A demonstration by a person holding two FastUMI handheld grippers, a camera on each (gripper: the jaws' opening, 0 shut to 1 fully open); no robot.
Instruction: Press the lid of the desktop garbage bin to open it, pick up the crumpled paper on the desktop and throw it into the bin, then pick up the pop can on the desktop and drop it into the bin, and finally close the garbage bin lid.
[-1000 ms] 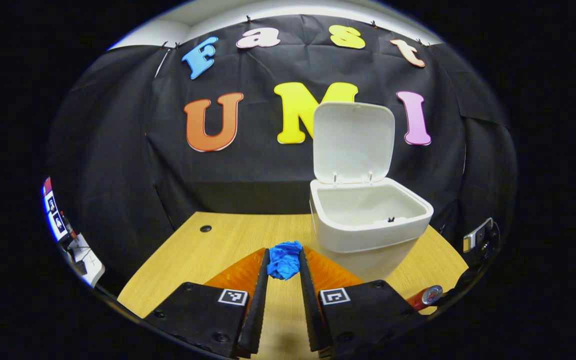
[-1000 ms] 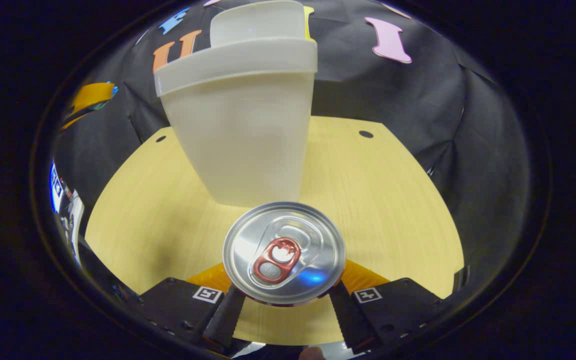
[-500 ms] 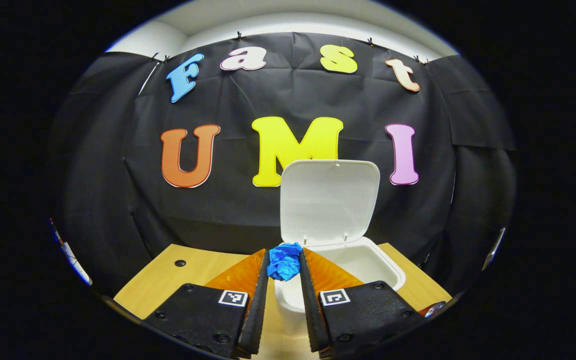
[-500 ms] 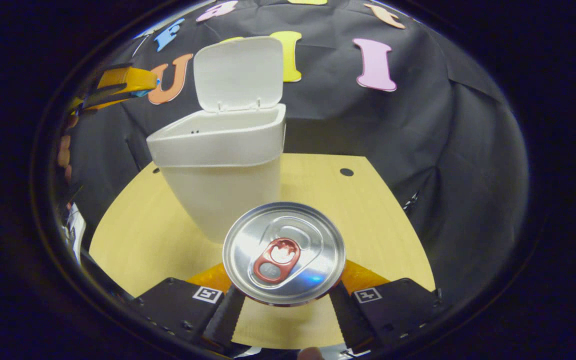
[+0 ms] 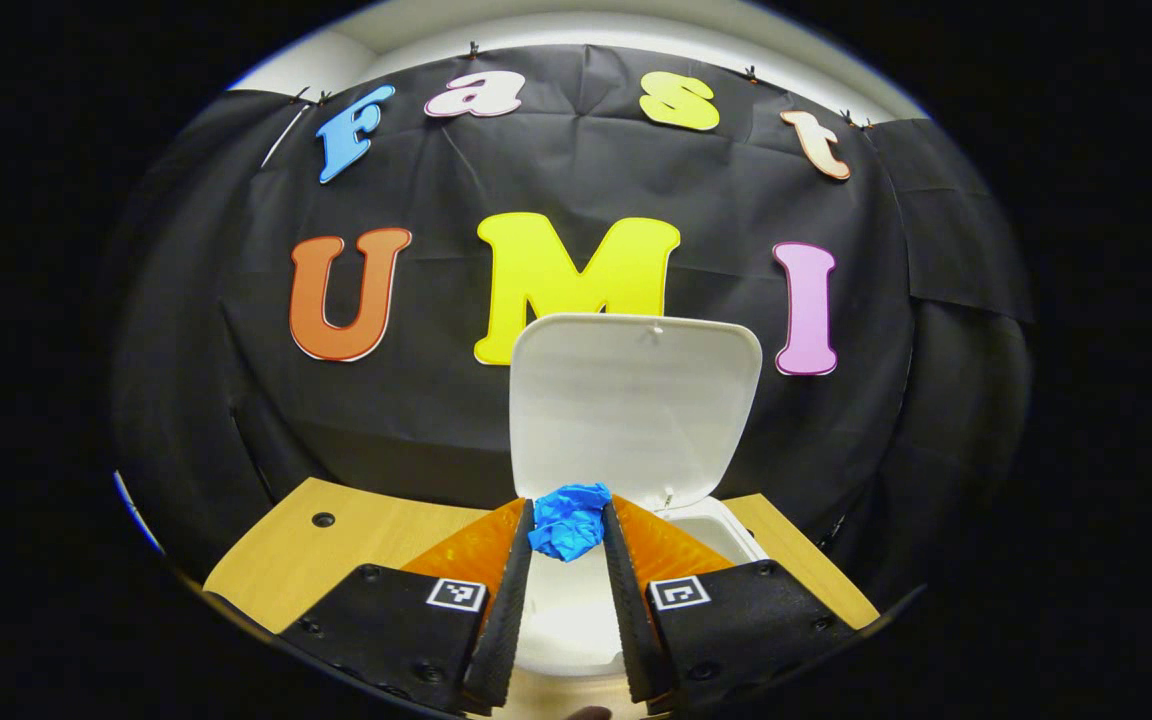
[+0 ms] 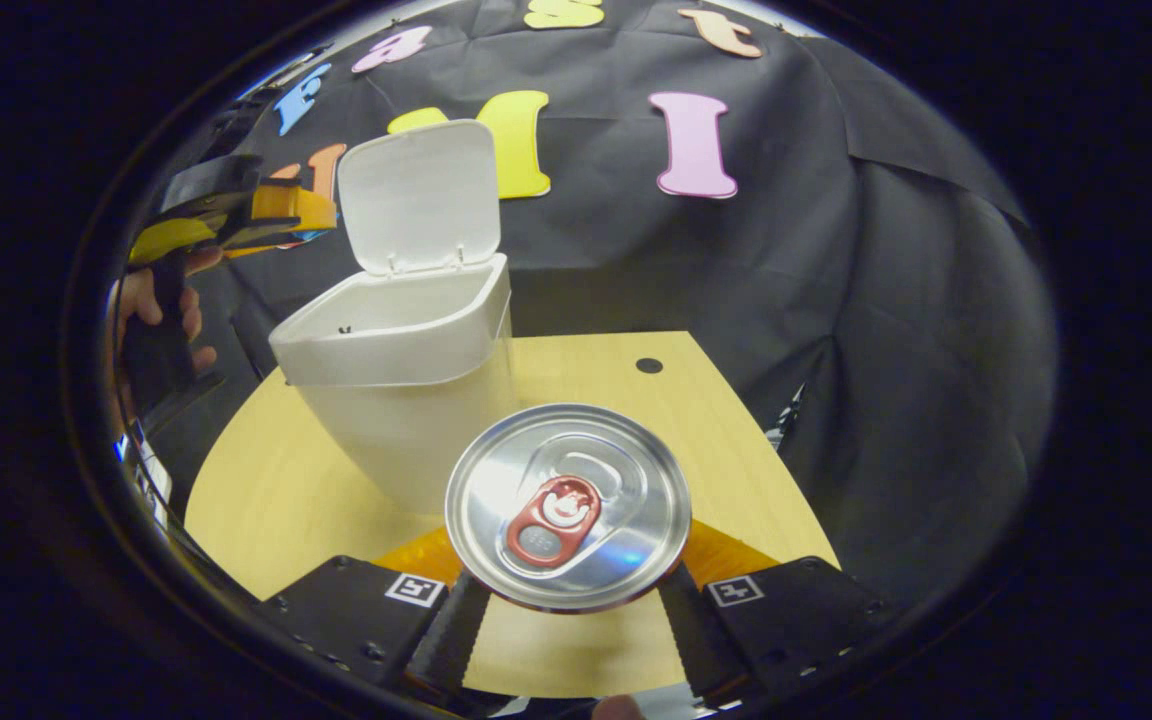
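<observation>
In the left gripper view my left gripper [image 5: 568, 525] is shut on a blue crumpled paper [image 5: 568, 520], held above the open mouth of the white bin [image 5: 726, 528]. The bin's lid [image 5: 634, 405] stands upright behind it. In the right gripper view my right gripper [image 6: 568, 575] is shut on a pop can [image 6: 568, 505], whose silver top with a red tab faces the camera. The same white bin [image 6: 406, 400] stands ahead and left of the can, its lid [image 6: 420, 195] up. The left gripper [image 6: 236, 215], held by a hand [image 6: 151, 310], hovers at the bin's left, above its rim.
The bin stands on a light wooden table [image 6: 706, 440] with a small dark hole [image 6: 649, 365] at its far right and another hole [image 5: 323, 519] at its far left. Black cloth walls close the booth behind and at both sides.
My left gripper has carried the blue paper forward until it hangs over the bin's opening. My right gripper has lifted the can and drawn back to the right, so the bin looks smaller.
</observation>
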